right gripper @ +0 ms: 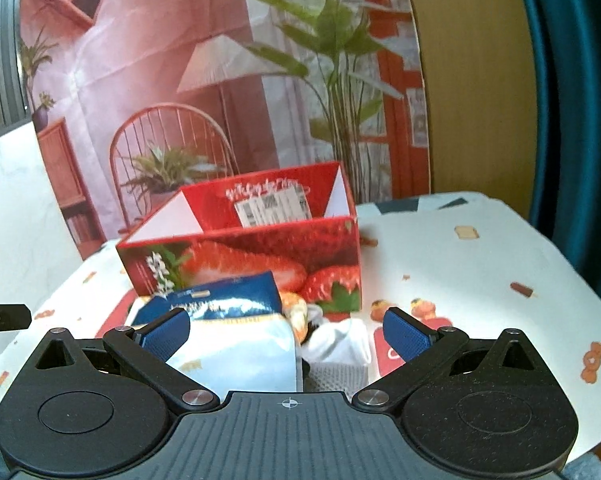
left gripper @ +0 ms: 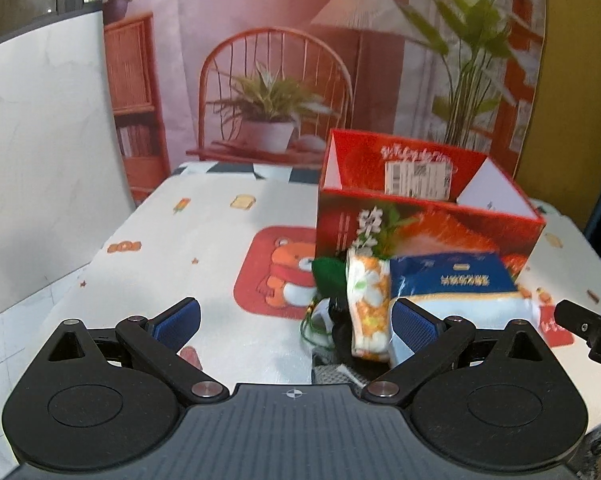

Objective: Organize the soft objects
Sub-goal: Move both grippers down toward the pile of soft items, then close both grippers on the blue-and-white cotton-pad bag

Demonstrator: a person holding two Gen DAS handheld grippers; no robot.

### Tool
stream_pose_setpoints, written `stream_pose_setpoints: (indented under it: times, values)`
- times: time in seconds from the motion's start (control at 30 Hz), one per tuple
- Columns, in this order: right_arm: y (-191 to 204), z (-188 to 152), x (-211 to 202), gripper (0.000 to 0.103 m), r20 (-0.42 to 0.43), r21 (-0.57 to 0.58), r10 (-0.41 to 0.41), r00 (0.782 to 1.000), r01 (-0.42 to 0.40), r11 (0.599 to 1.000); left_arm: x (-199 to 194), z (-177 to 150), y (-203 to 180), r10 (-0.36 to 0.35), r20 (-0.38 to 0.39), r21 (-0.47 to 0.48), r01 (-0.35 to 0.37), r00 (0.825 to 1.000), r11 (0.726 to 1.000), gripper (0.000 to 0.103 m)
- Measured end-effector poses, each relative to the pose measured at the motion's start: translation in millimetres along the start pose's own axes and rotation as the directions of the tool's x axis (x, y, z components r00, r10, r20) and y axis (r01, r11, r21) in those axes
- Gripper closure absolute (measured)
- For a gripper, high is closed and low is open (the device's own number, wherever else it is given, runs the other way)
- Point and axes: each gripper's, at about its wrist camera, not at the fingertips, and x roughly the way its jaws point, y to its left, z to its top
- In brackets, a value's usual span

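Observation:
A pile of soft things lies on the table in front of a red strawberry-print box (left gripper: 428, 224) (right gripper: 260, 256) with its top open. In the pile are a blue and white tissue pack (left gripper: 456, 284) (right gripper: 236, 320), an orange-flowered cloth (left gripper: 370, 308), a green item (left gripper: 329, 274) and a white cloth (right gripper: 340, 344). My left gripper (left gripper: 296, 320) is open, just left of the pile, nothing between its fingers. My right gripper (right gripper: 286, 334) is open, its blue pads (right gripper: 166, 332) astride the tissue pack and the white cloth without touching them.
A white tablecloth (left gripper: 204, 248) with small food prints and a red bear mat (left gripper: 280, 276) covers the table. A printed backdrop of a chair and plants stands behind the box. The right gripper's tip (left gripper: 584, 320) shows at the left view's right edge.

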Motion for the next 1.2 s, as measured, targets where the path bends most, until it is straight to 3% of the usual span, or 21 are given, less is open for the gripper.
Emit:
stream_pose_setpoints:
  times: [0.2, 0.53, 0.7, 0.77, 0.83, 1.2]
  values:
    - [0, -7, 18, 0.008, -0.044, -0.028, 0.036, 0.998, -0.037, 0.999, 17, -9, 0, -0.036, -0.04, -0.011, 0.036, 0.999, 0.999, 0.005]
    - [12, -2, 59, 0.023, -0.057, -0.125, 0.086, 0.995, -0.092, 0.988, 37, -16, -3, -0.084, -0.069, -0.029, 0.082, 0.994, 0.996, 0.023]
    - [9, -18, 79, 0.042, -0.11, -0.109, 0.116, 0.987, -0.128, 0.986, 47, -17, -4, -0.119, -0.094, -0.044, 0.116, 0.988, 0.992, 0.038]
    - [9, -27, 81, 0.043, -0.103, -0.124, 0.128, 0.986, -0.14, 0.982, 51, -18, -3, -0.146, -0.103, -0.049, 0.142, 0.984, 0.989, 0.051]
    - [10, -31, 79, 0.043, -0.085, -0.148, 0.132, 0.988, -0.143, 0.979, 53, -18, -5, -0.182, -0.109, -0.048, 0.178, 0.977, 0.983, 0.056]
    - [-1, -37, 82, 0.045, -0.075, -0.147, 0.173, 0.982, -0.182, 0.972, 66, -9, -16, -0.233, -0.102, -0.036, 0.231, 0.967, 0.972, 0.062]
